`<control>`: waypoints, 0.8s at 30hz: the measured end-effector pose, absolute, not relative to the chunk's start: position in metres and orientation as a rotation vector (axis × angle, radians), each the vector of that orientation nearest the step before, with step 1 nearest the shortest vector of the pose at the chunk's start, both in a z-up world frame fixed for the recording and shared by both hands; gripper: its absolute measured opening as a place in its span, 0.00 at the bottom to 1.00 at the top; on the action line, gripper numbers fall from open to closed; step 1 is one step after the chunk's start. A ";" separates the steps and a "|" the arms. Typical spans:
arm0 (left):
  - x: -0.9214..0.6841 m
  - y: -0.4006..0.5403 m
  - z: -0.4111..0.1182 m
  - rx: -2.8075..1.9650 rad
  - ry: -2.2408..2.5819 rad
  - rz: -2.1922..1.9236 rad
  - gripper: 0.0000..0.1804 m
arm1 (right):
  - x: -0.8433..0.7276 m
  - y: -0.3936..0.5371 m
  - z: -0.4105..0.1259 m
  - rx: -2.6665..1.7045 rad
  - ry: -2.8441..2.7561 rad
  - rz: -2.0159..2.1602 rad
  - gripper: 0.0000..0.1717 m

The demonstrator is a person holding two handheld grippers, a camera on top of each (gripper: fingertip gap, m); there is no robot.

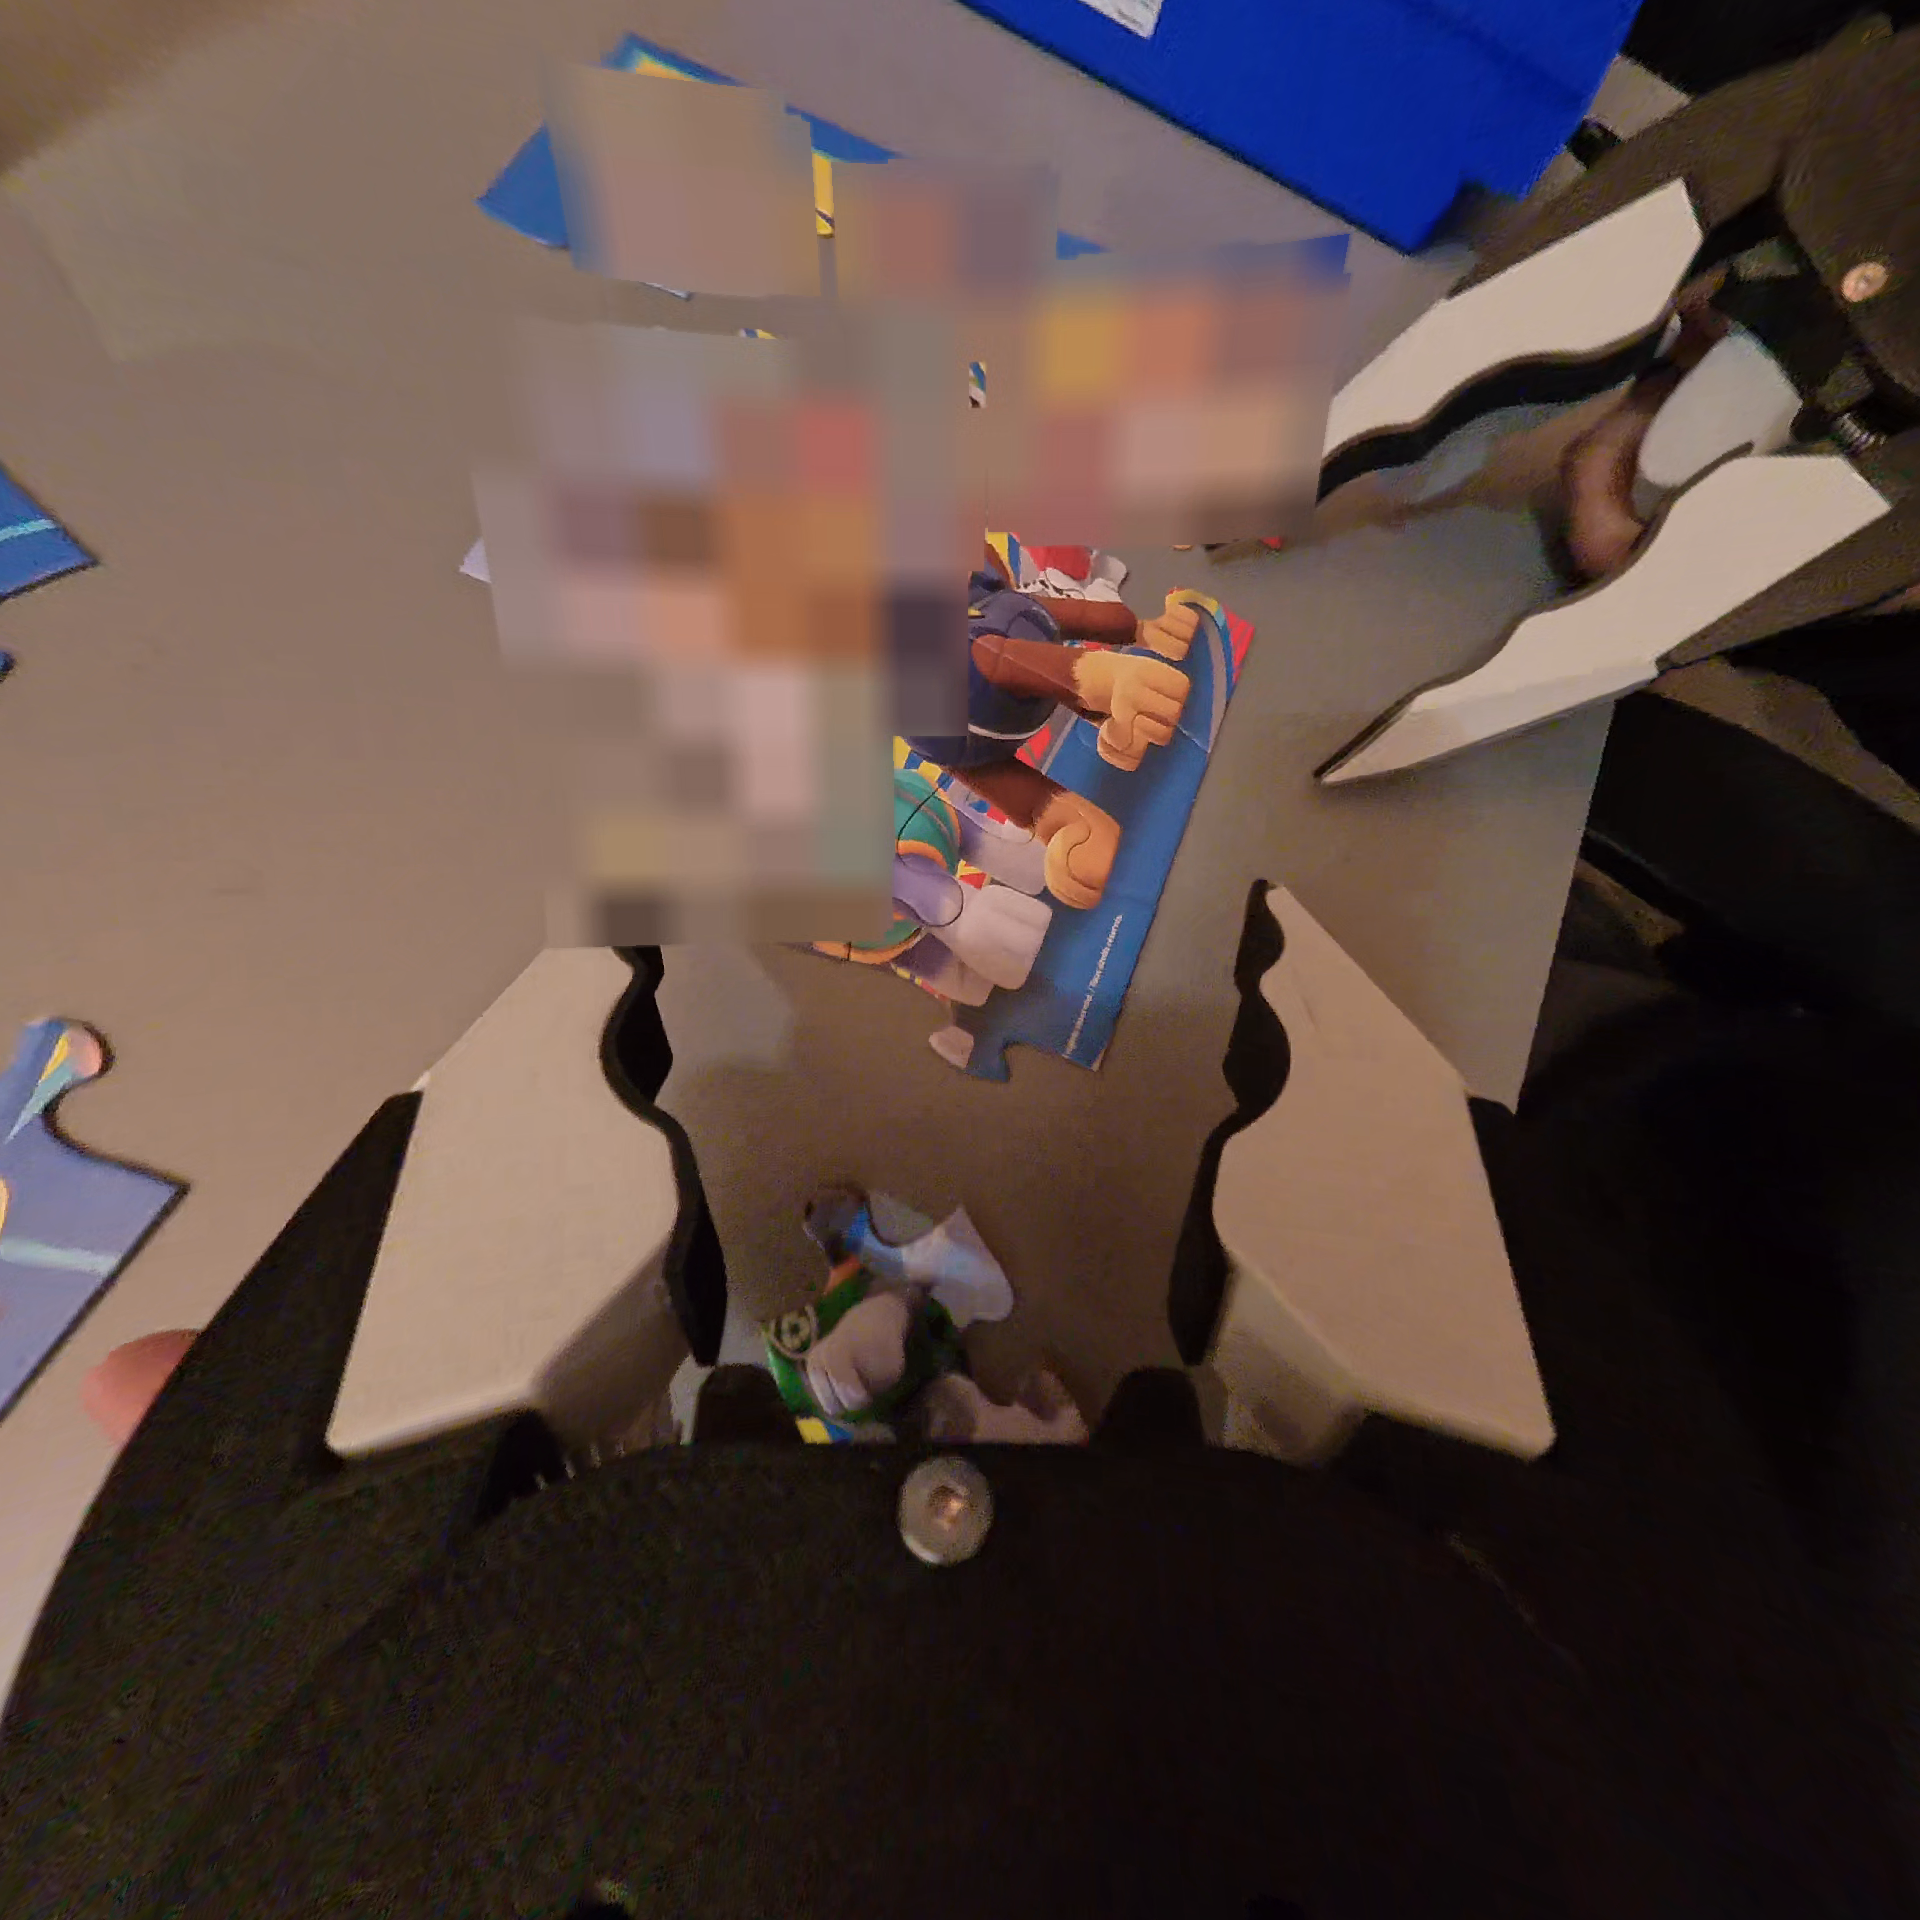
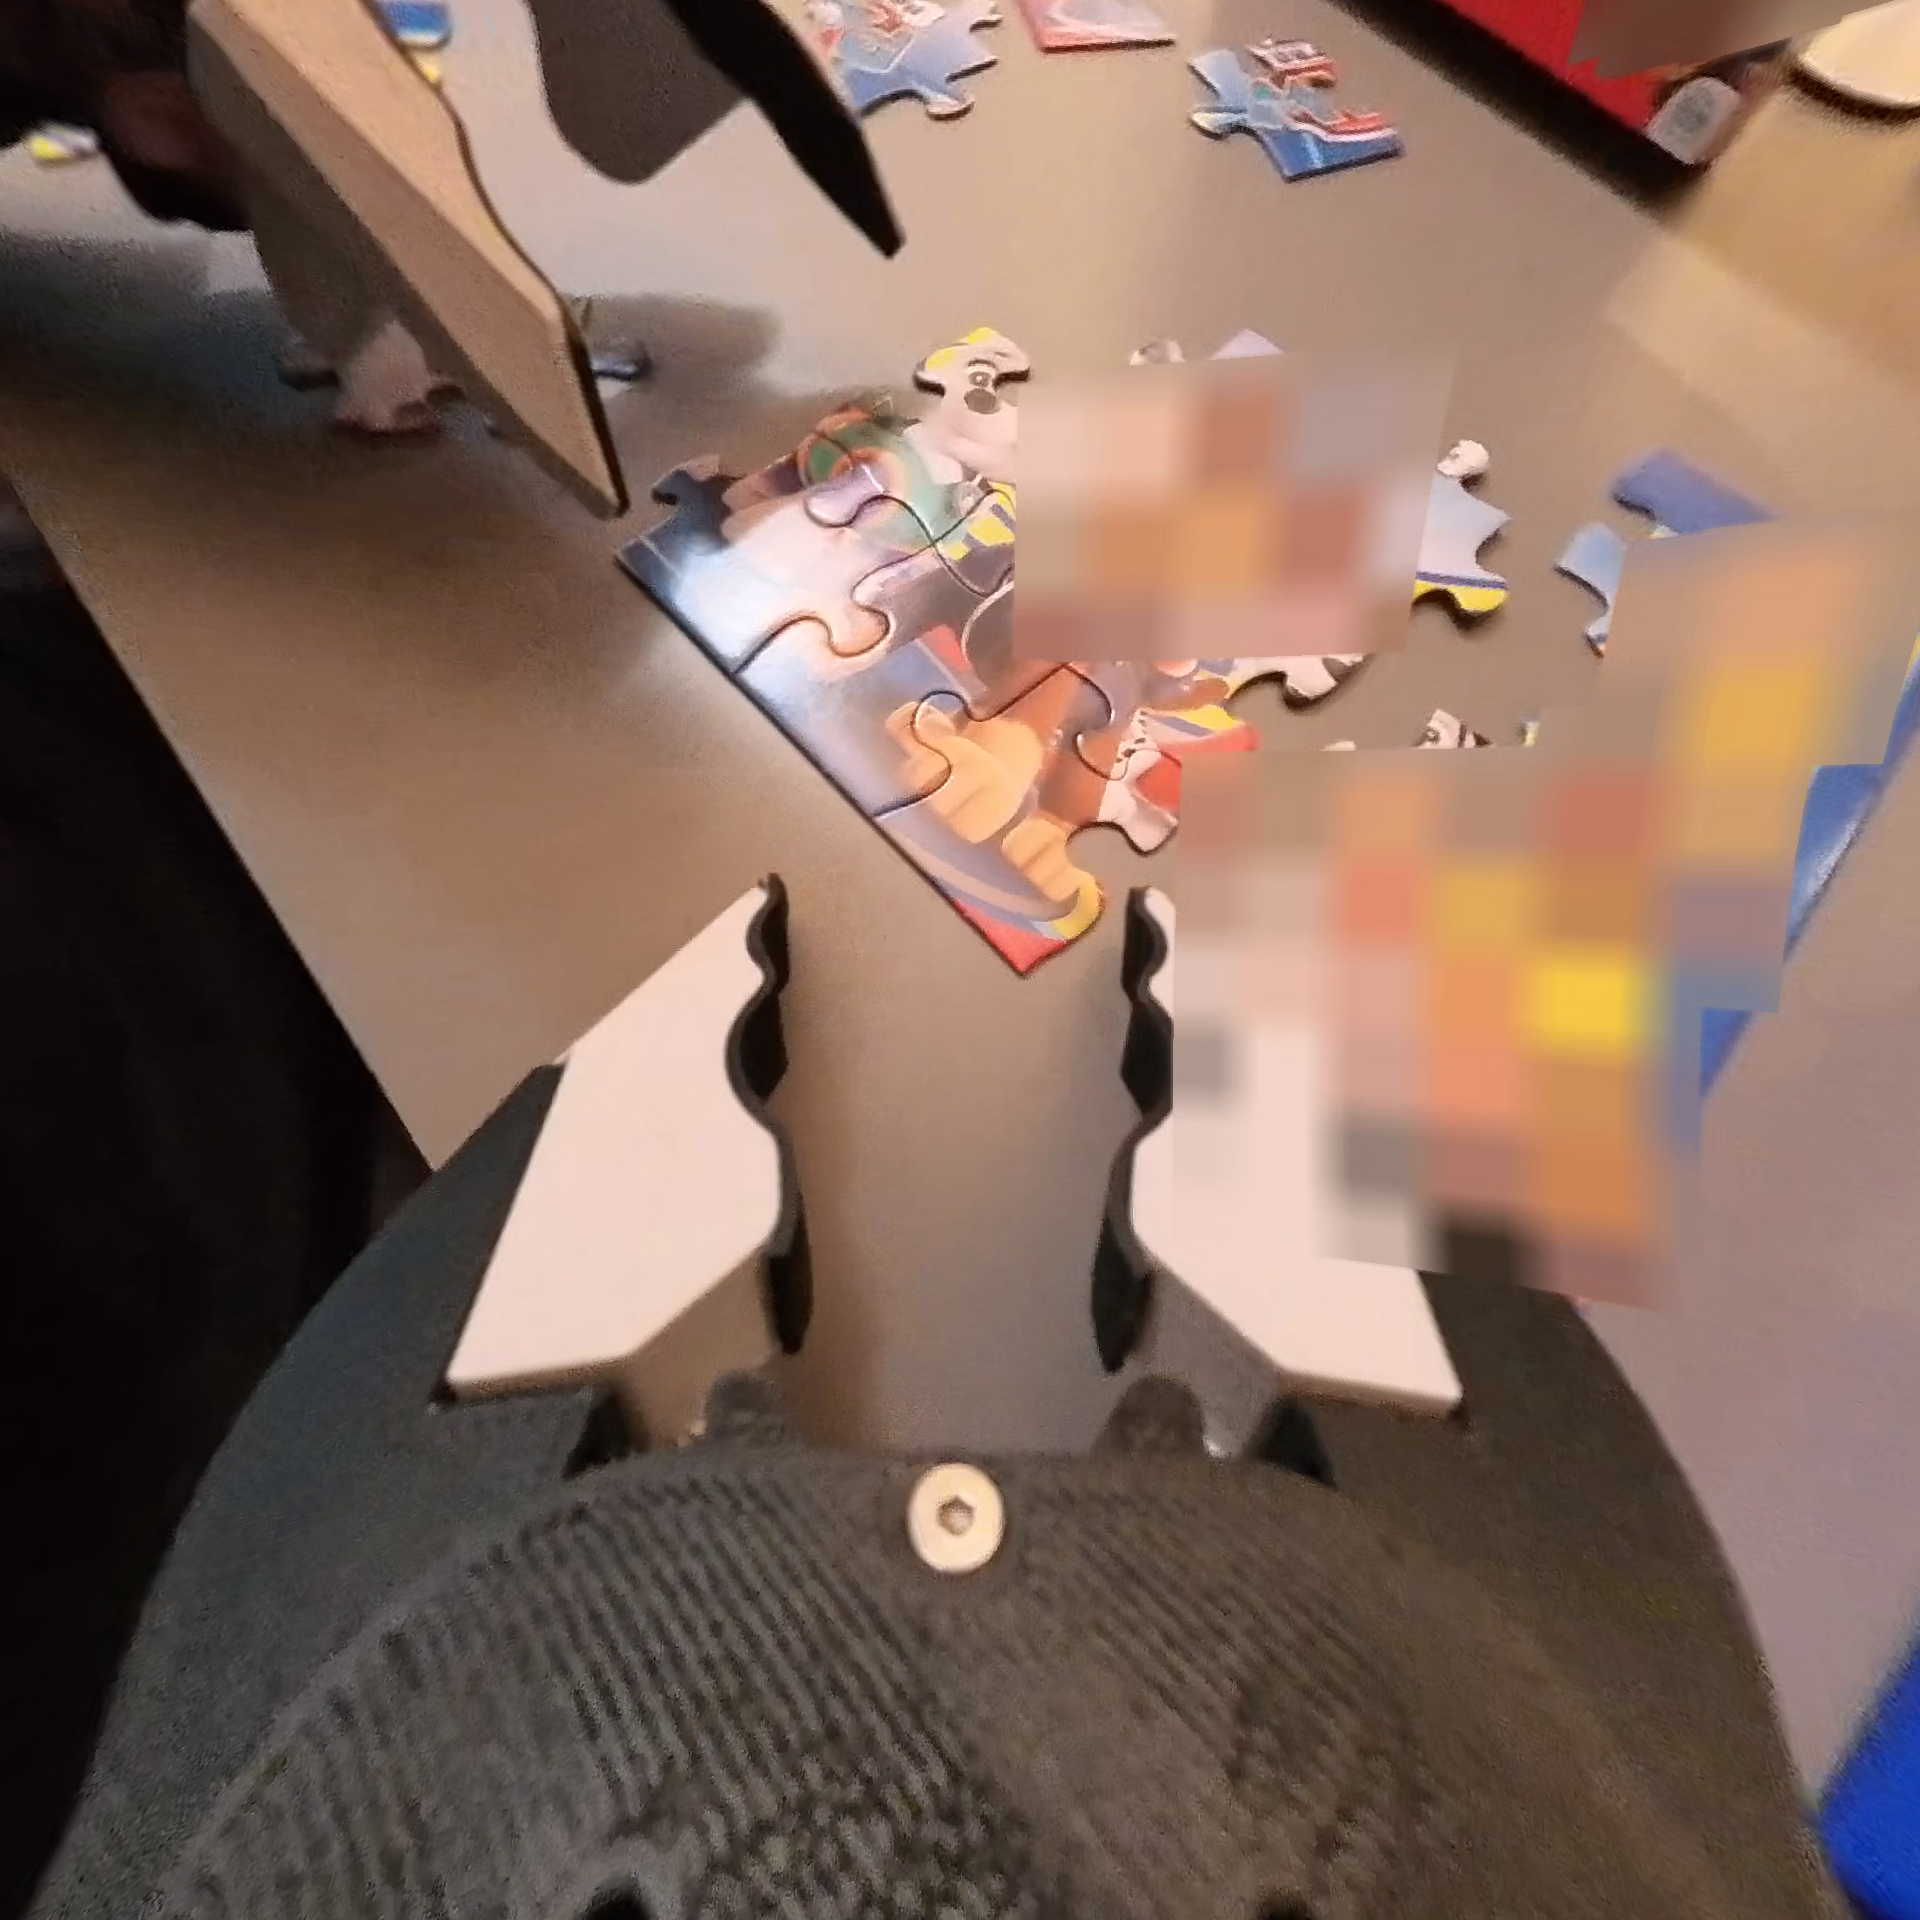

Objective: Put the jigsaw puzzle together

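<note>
My left gripper (image 1: 951, 935) is open wide above the grey table (image 1: 260, 727). A loose puzzle piece (image 1: 894, 1320) with a green and white cartoon print lies flat on the table between the bases of its fingers, and neither pad touches it. A joined patch of cartoon puzzle pieces (image 1: 1091, 779) lies just ahead of it. My right gripper (image 2: 956, 899) is open and empty, with bare table between its pads and the red corner of the joined patch (image 2: 883, 644) just beyond its tips. The right gripper also shows in the left wrist view (image 1: 1330, 613), and the left gripper in the right wrist view (image 2: 748, 374), above the loose piece (image 2: 374, 395).
A blue box (image 1: 1299, 104) stands at the far side. Loose puzzle pieces lie at the left (image 1: 62, 1195) and farther back (image 2: 1299, 114), (image 2: 914, 52). The table's edge (image 2: 260, 831) runs close to both grippers, with dark space beyond. Mosaic patches cover much of the puzzle.
</note>
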State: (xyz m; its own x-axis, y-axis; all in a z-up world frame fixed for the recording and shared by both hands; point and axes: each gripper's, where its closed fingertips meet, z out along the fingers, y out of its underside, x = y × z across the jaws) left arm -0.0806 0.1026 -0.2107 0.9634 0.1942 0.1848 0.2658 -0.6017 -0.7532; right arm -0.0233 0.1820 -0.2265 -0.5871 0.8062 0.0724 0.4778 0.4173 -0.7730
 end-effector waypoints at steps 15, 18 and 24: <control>-0.087 0.109 -0.227 -2.324 -0.179 -0.154 0.71 | -0.037 0.194 -0.235 -0.827 -2.662 0.964 0.17; -0.085 0.109 -0.235 -2.347 -0.171 -0.126 0.71 | -0.036 0.192 -0.235 -0.806 -2.666 0.962 0.15; -0.085 0.109 -0.241 -2.385 -0.157 -0.042 0.71 | -0.035 0.190 -0.235 -0.780 -2.692 0.947 0.15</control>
State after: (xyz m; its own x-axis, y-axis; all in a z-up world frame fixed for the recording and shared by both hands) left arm -0.0854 0.1095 -0.2406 0.9921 0.1013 0.0747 0.1250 -0.7237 -0.6787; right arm -0.0353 0.1900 -0.2349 -0.8454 0.5341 -0.0010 0.4171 0.6590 -0.6259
